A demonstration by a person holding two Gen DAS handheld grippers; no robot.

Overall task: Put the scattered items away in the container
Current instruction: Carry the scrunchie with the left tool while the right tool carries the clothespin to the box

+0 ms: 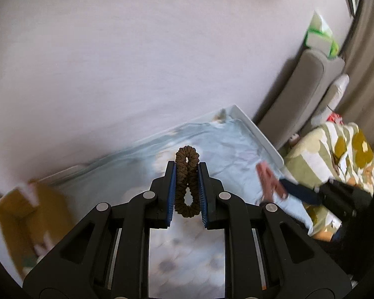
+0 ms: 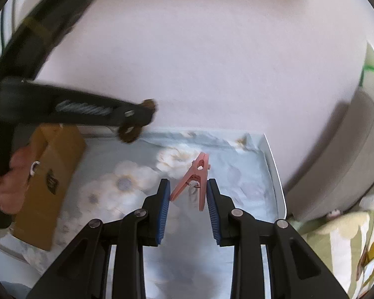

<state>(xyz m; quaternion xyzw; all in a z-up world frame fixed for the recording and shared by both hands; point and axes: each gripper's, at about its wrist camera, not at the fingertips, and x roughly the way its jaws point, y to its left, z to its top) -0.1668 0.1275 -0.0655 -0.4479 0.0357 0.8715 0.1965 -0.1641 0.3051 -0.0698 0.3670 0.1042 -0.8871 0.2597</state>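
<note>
My left gripper (image 1: pixel 186 168) is shut on a brown hair scrunchie (image 1: pixel 186 179), squeezed upright between the blue pads, held above the flowered blue cloth (image 1: pixel 227 149). In the right wrist view the left gripper (image 2: pixel 137 122) shows at the left with the scrunchie (image 2: pixel 129 132) hanging from it. My right gripper (image 2: pixel 188 185) is shut on a pink clothespin (image 2: pixel 195 177), its legs between the pads; in the left wrist view the right gripper (image 1: pixel 284 184) and the clothespin (image 1: pixel 269 179) show blurred at the right. A brown cardboard box (image 2: pixel 49 174) stands open at the left, seen also in the left wrist view (image 1: pixel 25 214).
A white tray edge (image 2: pixel 274 164) borders the cloth on the right. A grey sofa (image 1: pixel 304 84) and a green patterned blanket (image 1: pixel 336 149) lie to the right. A pale wall (image 1: pixel 137 49) stands behind.
</note>
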